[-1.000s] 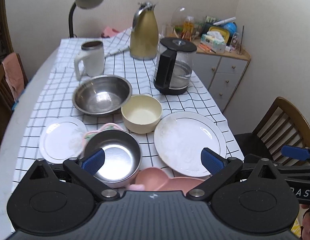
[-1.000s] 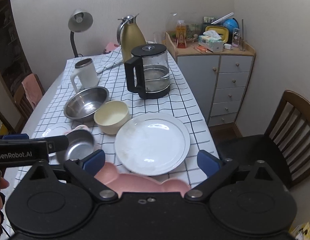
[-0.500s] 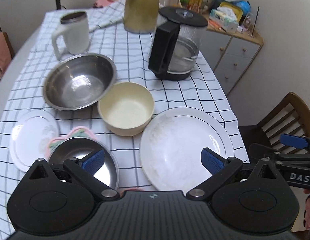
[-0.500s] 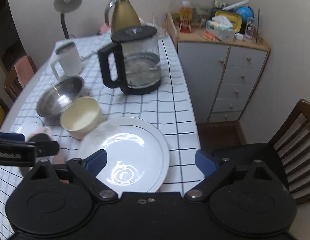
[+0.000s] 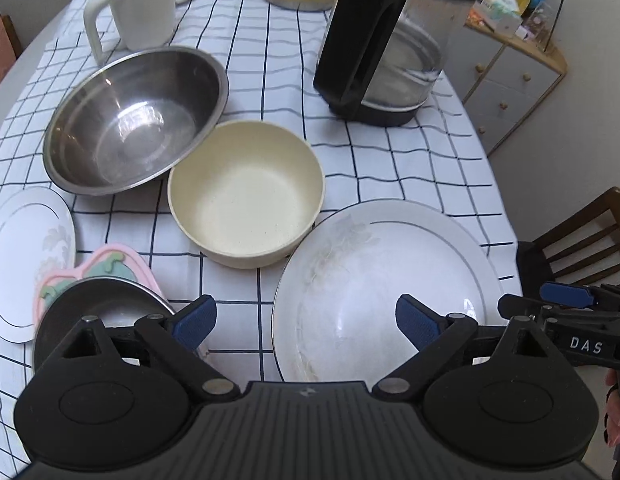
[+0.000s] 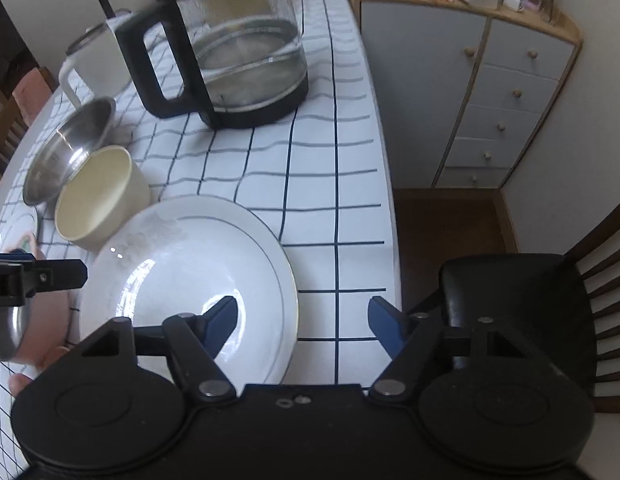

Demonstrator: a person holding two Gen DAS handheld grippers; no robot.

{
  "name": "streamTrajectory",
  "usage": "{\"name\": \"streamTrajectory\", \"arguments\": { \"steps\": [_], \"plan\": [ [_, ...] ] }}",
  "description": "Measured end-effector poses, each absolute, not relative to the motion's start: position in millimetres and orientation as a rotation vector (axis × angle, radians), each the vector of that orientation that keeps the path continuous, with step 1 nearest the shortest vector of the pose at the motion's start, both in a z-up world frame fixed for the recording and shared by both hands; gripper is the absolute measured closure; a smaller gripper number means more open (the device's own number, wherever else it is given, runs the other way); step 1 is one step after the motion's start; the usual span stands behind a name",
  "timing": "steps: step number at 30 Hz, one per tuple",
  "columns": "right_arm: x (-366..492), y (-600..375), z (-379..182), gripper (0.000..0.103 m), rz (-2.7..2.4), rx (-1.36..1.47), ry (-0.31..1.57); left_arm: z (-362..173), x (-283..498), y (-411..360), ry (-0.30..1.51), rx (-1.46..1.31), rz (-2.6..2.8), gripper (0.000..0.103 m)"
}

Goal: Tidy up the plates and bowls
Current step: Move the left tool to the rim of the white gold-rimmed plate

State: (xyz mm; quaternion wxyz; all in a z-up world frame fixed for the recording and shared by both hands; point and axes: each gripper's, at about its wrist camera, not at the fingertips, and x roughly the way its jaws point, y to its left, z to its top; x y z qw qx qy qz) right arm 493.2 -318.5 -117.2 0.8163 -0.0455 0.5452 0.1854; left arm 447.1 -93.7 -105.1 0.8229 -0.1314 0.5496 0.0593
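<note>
Listing tableware on a white tablecloth (image 5: 389, 160) checked in dark lines: large round white plate (image 5: 381, 280), glossy, thin silver rim line, faint leaf print, near right, close to the table's right edge; cream bowl (image 5: 246, 192), matte, speckled, straight-walled, just beside that plate's far-left rim; wide steel bowl (image 5: 134, 120), brushed, tilted against the cream bowl's rim; small white plate (image 5: 26, 256) at far left; smaller steel bowl (image 5: 106, 304) on a pink scalloped dish (image 5: 114, 260), near left. Beyond: glass carafe (image 5: 389, 48) with black handle, white mug (image 5: 142, 4). Left gripper (image 5: 306, 322): jaws wide, closing slightly, empty, above cloth and plate's near-left rim. Right gripper (image 6: 302, 322): jaws closing, plate's right rim between, pads apart from it. Bare cloth right of the carafe; wooden chair (image 6: 529, 308) past the edge.
</note>
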Motion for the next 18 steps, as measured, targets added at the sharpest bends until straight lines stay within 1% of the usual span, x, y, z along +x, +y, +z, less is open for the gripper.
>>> {"name": "streamTrajectory", "arguments": {
  "steps": [2, 4, 6, 7, 8, 10, 13, 14, 15, 17, 18],
  "plan": [
    [499.5, -320.2, -125.1, 0.041, 0.406, -0.085, 1.185, -110.7, 449.3, -93.7, 1.171, -0.294, 0.125, 0.006],
    [504.2, -322.1, -130.4, 0.046, 0.41, -0.067, 1.203, -115.0, 450.7, -93.7, 1.177, -0.304, 0.139, 0.006],
    [508.3, -323.2, -135.5, 0.048, 0.42, -0.049, 1.22, -119.9, 452.8, -93.0, 1.188, -0.307, 0.163, 0.011],
    [509.2, -323.0, -138.1, 0.051, 0.429, -0.048, 1.228, -122.5, 453.9, -91.9, 1.195, -0.316, 0.166, 0.019],
    [510.1, -322.4, -140.3, 0.053, 0.433, -0.049, 1.232, -125.7, 455.1, -90.0, 1.206, -0.334, 0.166, 0.032],
    [511.2, -322.4, -143.3, 0.055, 0.442, -0.045, 1.238, -130.7, 455.9, -86.8, 1.212, -0.358, 0.175, 0.043],
    [513.2, -325.0, -146.8, 0.061, 0.469, -0.009, 1.259, -132.3, 456.0, -88.5, 1.202, -0.345, 0.18, 0.044],
    [513.7, -325.7, -147.9, 0.065, 0.477, 0.0, 1.266, -132.5, 456.0, -88.7, 1.201, -0.348, 0.18, 0.048],
    [513.9, -326.3, -149.0, 0.067, 0.486, 0.009, 1.272, -133.0, 455.7, -89.4, 1.205, -0.345, 0.179, 0.05],
    [514.1, -326.4, -151.3, 0.074, 0.498, 0.016, 1.281, -134.2, 454.7, -92.2, 1.213, -0.337, 0.173, 0.06],
    [514.2, -326.5, -152.3, 0.075, 0.499, 0.021, 1.283, -134.4, 454.4, -94.2, 1.214, -0.328, 0.168, 0.06]
  ]
}}
